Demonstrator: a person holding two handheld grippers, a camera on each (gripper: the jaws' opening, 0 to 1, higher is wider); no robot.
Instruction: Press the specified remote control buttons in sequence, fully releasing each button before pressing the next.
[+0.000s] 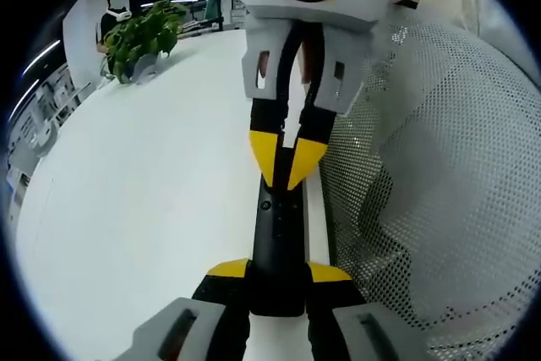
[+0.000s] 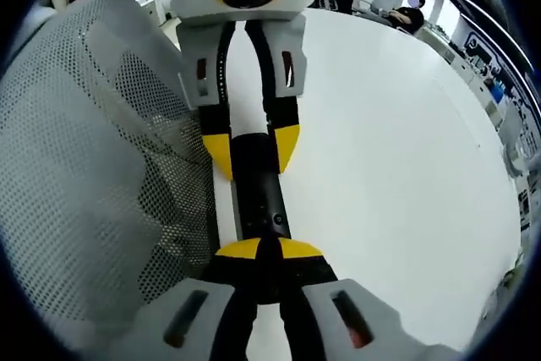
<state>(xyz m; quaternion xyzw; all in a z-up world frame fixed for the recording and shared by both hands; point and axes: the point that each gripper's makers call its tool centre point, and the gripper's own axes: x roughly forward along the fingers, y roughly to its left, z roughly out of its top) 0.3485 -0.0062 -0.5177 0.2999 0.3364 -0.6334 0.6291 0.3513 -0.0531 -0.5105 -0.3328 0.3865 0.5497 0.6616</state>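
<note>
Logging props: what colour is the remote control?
Black remote control, clearest in the right gripper view, held by the left gripper.

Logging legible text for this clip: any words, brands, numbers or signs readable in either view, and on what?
No text can be read in either view.
The slim black remote control: only small round buttons, with no legible marking.
The distant shelves and wall fittings past the white table: too small and blurred to read.
The grey mesh chair back and the green potted plant: no lettering seen.

One remote, one plant, two grippers
</note>
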